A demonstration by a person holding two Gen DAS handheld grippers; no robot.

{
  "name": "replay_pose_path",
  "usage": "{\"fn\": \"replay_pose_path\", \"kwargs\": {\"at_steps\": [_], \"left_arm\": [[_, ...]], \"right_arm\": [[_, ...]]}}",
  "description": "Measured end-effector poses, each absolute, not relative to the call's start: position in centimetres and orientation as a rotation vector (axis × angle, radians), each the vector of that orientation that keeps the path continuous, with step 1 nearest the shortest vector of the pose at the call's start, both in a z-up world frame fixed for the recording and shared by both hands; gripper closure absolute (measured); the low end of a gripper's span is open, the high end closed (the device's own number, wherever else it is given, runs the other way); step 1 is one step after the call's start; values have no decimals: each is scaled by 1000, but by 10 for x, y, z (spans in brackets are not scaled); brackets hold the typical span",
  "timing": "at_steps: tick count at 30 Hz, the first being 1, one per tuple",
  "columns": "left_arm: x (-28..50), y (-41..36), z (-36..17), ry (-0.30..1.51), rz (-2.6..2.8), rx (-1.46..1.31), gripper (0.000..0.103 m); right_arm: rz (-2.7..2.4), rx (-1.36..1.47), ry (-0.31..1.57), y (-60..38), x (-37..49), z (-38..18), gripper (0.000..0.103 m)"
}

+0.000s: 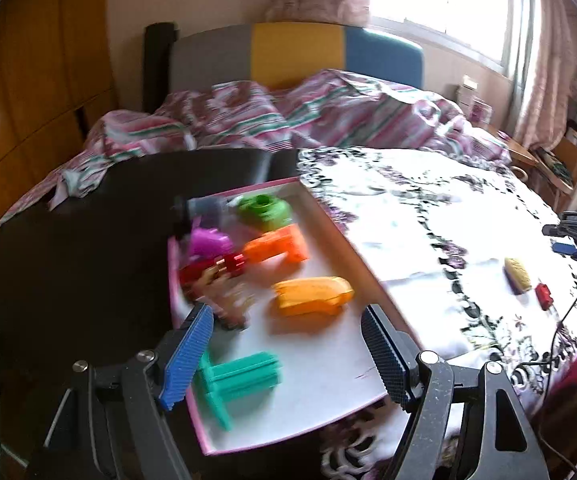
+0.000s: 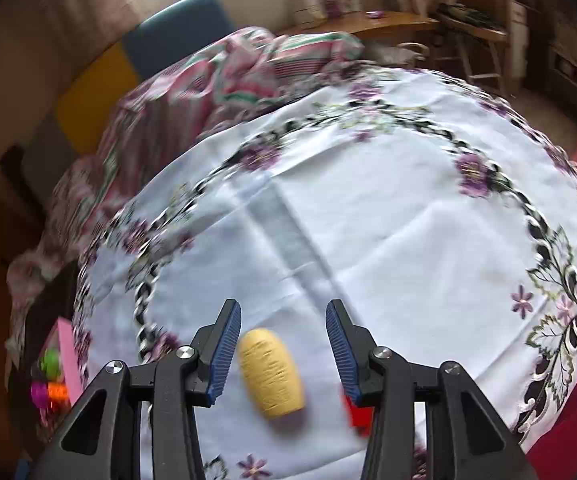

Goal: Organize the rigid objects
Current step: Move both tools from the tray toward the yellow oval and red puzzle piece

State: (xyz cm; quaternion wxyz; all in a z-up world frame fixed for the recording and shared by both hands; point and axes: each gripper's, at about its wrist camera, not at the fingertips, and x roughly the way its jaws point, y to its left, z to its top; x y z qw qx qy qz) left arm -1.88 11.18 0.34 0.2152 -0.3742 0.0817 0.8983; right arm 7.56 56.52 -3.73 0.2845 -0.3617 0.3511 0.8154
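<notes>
We see yellow ridged block [image 2: 271, 374] flat on tablecloth [image 2: 368, 220], long axis pointing away, between fingers of right hand-held gripper [image 2: 284, 350], unclenched. Left hand-held gripper [image 1: 288, 354] released above pink tray [image 1: 352, 240].

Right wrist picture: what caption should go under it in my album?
Open right gripper above a yellow toy on the flowered tablecloth.

White tablecloth [image 2: 368, 220] with purple flowers; yellow ribbed toy [image 2: 271, 374]; pink-rimmed tray [image 1: 330, 216]; blue gripper pads [image 2: 224, 354].
</notes>
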Motion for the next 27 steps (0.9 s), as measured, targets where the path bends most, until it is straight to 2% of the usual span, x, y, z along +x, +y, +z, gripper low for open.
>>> {"fn": "replay_pose_path", "kwargs": {"at_steps": [3, 18, 27], "left_arm": [[-19, 135, 5, 258, 2444, -1023, 26], [-14, 269, -11, 372, 2143, -1018, 28], [-8, 372, -40, 380, 1876, -1111, 43]], "right_arm": [[2148, -852, 1141, 584, 94, -41, 58], [2098, -667, 1374, 602, 122, -46, 58], [2117, -665, 1403, 601, 121, -47, 58]]}}
